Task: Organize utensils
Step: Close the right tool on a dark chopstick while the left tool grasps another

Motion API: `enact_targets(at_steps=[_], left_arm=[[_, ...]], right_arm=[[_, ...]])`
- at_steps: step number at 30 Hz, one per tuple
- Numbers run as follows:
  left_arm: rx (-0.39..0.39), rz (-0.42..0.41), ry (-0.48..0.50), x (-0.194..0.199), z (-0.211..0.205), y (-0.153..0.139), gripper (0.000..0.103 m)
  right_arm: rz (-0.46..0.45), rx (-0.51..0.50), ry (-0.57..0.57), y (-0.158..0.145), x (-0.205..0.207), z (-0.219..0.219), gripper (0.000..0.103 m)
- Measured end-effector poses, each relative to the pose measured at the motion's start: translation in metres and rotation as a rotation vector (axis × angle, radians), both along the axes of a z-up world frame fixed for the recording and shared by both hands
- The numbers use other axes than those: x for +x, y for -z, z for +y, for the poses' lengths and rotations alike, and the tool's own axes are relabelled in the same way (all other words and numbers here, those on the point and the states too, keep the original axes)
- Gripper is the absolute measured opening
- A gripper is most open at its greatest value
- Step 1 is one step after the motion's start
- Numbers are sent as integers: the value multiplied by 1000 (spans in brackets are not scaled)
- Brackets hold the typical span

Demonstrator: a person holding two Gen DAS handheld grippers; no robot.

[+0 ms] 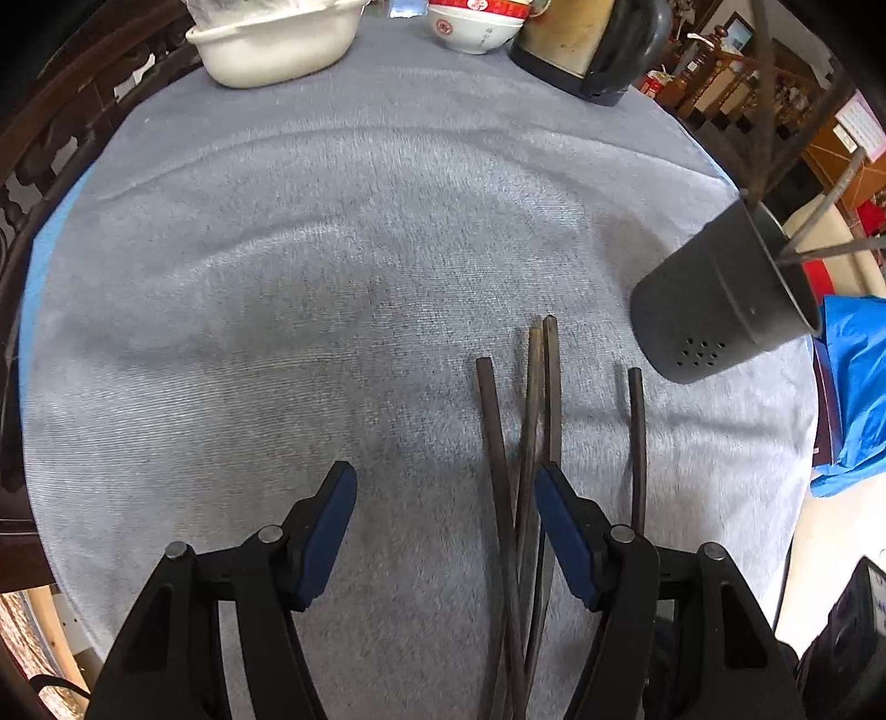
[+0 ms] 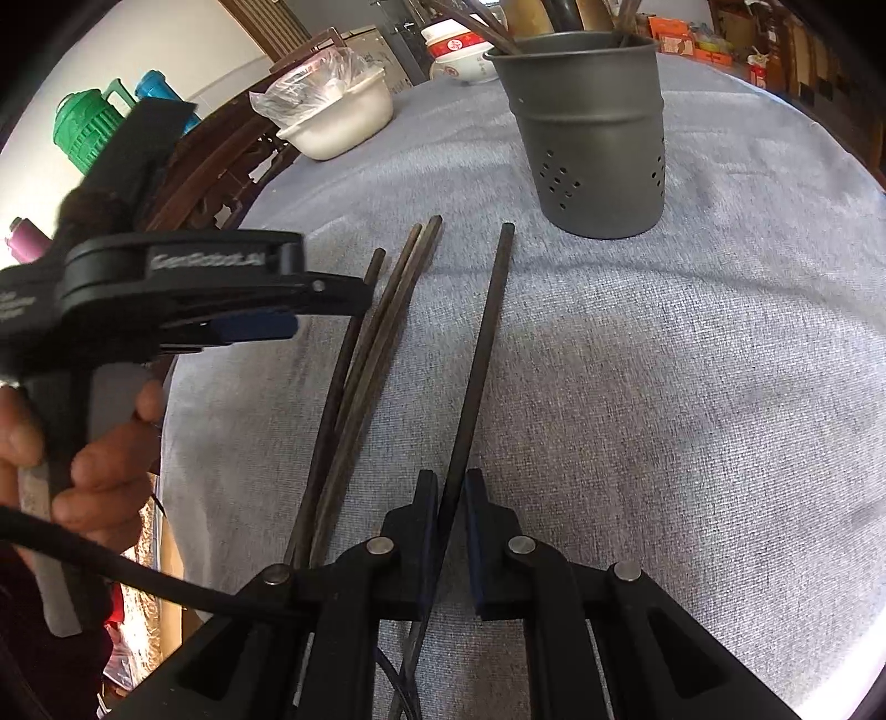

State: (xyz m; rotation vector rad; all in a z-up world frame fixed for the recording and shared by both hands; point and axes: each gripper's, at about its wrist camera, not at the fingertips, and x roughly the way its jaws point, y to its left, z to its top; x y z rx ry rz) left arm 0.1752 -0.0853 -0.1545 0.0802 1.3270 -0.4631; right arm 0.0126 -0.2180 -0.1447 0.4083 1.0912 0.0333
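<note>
Several dark chopsticks (image 1: 529, 421) lie on the grey tablecloth (image 1: 332, 277). A dark metal utensil holder (image 2: 592, 138) with chopsticks inside stands beyond them; it also shows in the left wrist view (image 1: 720, 304) at the right. My right gripper (image 2: 451, 487) is shut on one chopstick (image 2: 482, 354), the rightmost one, near its lower end. My left gripper (image 1: 446, 498) is open above the cloth, its right finger over the three grouped chopsticks (image 2: 382, 310). It appears side-on in the right wrist view (image 2: 288, 315) at the left.
A white basin (image 1: 277, 44), a red-and-white bowl (image 1: 476, 25) and a kettle (image 1: 587, 44) stand at the far edge. A blue bag (image 1: 853, 399) lies off the table's right side. Wooden chairs (image 2: 221, 160) line the left edge.
</note>
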Motion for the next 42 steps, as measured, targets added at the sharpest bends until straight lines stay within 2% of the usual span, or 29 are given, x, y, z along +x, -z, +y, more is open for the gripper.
enact_targets(at_steps=[5, 9, 17, 18, 21, 24, 29, 33, 34, 37, 39, 42], left_arm=[[1, -23, 2, 1, 0, 4, 56], [-2, -33, 12, 2, 6, 4, 45], [-41, -8, 22, 1, 40, 4, 45], [-46, -2, 18, 3, 44, 5, 45], [-62, 18, 7, 7, 52, 4, 45], [-71, 32, -12, 8, 57, 3, 45], [-72, 45, -37, 20, 55, 3, 45], [-50, 50, -44, 28, 40, 5, 44], [-43, 47, -45, 26, 36, 6, 42], [-28, 40, -40, 26, 30, 4, 29], [-50, 57, -26, 28, 19, 7, 15], [-38, 39, -18, 29, 12, 10, 11]], right_arm=[[-3, 3, -1, 0, -1, 0, 11], [-4, -1, -1, -1, -2, 0, 11], [15, 2, -2, -1, 2, 1, 11], [25, 13, -1, -1, 4, 0, 14], [42, 65, 16, -5, 12, -8, 15], [14, 64, 45, -14, 21, -17, 15], [19, 28, 73, -20, 50, -24, 16], [85, -5, 86, -12, 74, -20, 16], [106, -18, 93, -9, 78, -19, 16], [129, -19, 118, -1, 85, -22, 16], [118, -20, 131, 0, 87, -23, 14], [113, -41, 119, 0, 90, -22, 8]])
